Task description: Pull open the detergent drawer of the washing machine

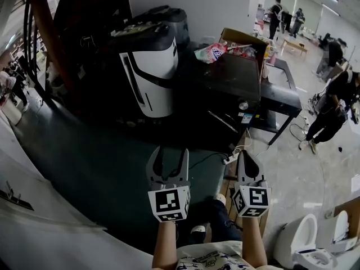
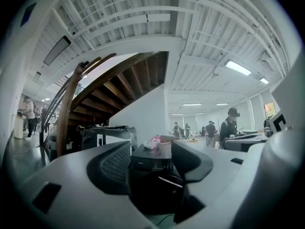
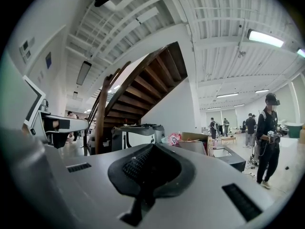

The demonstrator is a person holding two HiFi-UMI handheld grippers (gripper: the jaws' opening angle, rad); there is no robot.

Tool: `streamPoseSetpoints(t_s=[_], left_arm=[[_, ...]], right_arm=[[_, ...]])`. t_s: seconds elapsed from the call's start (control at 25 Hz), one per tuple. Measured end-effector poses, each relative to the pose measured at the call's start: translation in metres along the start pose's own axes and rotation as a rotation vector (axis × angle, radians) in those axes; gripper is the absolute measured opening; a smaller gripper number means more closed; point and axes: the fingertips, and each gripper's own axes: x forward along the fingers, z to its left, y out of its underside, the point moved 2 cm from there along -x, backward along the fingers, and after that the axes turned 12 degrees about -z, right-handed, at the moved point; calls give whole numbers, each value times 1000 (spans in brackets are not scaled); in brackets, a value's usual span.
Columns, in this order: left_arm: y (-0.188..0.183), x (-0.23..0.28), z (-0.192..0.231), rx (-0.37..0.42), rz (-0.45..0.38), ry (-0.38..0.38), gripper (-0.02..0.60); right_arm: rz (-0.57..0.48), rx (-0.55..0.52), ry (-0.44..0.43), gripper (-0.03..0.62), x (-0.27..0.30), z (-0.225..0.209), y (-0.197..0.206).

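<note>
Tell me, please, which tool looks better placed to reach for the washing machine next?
Likely the left tool: its jaws stand open and frame the washing machine; the right tool is shut.

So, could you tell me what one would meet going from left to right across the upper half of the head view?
White-and-black appliance → pink packet → cardboard box → person in black at the right edge.

Head looks down; gripper views level, share staircase [image 2: 128, 80].
</note>
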Motion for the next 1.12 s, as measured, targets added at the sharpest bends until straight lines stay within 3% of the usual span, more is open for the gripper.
streamPoseSetpoints(t_s=[0.52,1.12], left_arm=[[28,69,10,10,19,-42,264],[54,238,25,14,23,-103,264]], right_arm=[[16,14,-29,14,76,-30,23],[13,26,-94,14,255,-89,37]])
